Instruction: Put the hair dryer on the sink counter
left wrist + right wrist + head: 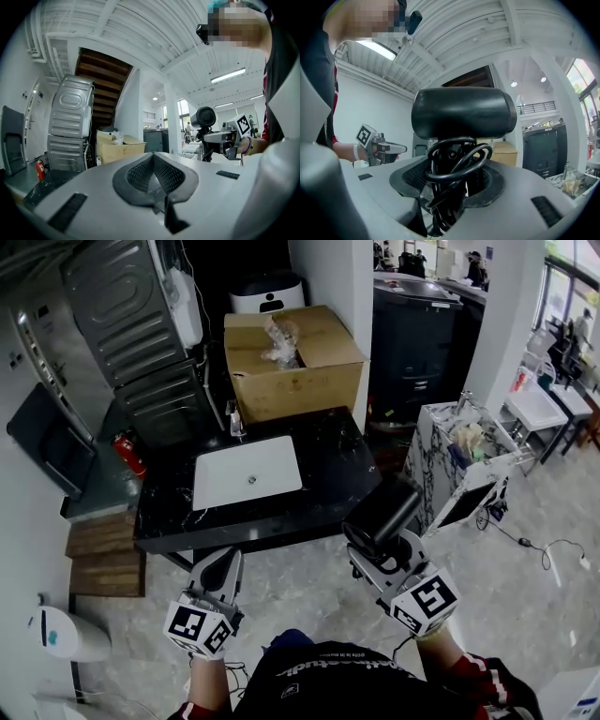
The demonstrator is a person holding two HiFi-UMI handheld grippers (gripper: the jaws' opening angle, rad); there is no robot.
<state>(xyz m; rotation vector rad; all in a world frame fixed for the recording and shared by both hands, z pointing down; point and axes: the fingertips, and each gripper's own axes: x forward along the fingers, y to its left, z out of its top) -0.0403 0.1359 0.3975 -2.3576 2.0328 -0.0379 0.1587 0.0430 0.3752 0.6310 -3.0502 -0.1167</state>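
A black hair dryer (382,514) is held in the air by its handle in my right gripper (373,545), in front of the right end of the black sink counter (337,465). In the right gripper view the dryer's barrel (464,112) lies crosswise above the jaws. Its coiled cord (457,164) is wound around the handle between the pads of the right gripper (450,187). My left gripper (223,563) is shut and holds nothing, just short of the counter's front edge. Its pads meet in the left gripper view (154,176), where the hair dryer (205,117) shows off to the right.
A white basin (246,472) is set into the counter, with a cardboard box (291,362) at its back. Stacked grey machines (131,324) and a red fire extinguisher (128,454) stand at the left. A marble-patterned cart (459,456) stands at the right. Wooden steps (103,554) lie at the lower left.
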